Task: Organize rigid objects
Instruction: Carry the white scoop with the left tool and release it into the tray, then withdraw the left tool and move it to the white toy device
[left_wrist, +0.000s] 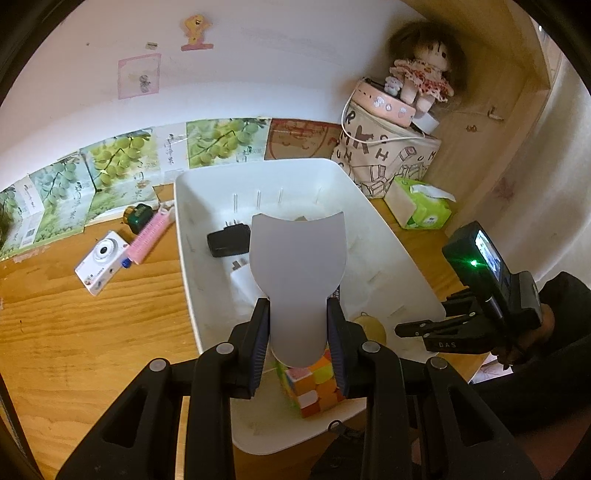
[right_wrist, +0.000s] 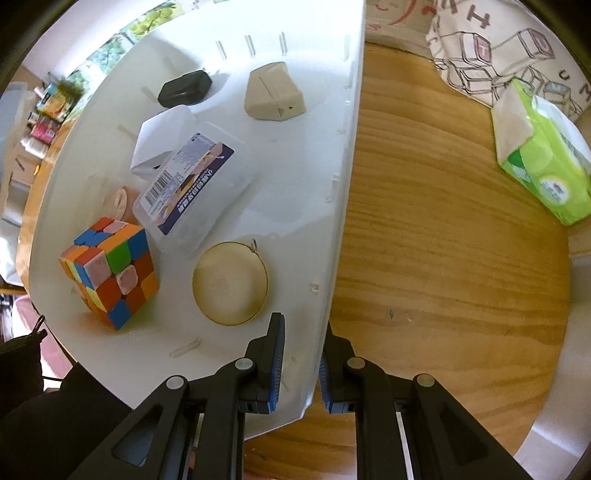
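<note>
Two tongs, left tongs (left_wrist: 298, 332) tight on a white scoop (left_wrist: 297, 266), right tongs (right_wrist: 300, 363) pinching the white bin's (right_wrist: 343, 206) wall.

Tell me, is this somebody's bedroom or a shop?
Probably a child's room at home, not a shop. A doll sits on a printed bag in the corner, stickers are stuck on the wall, and a white bin of small things rests on a wooden desk.

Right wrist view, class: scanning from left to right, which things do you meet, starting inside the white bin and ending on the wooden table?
Colour puzzle cube → labelled clear plastic box → round yellowish disc → white bin wall → bare wooden table → green tissue pack.
</note>
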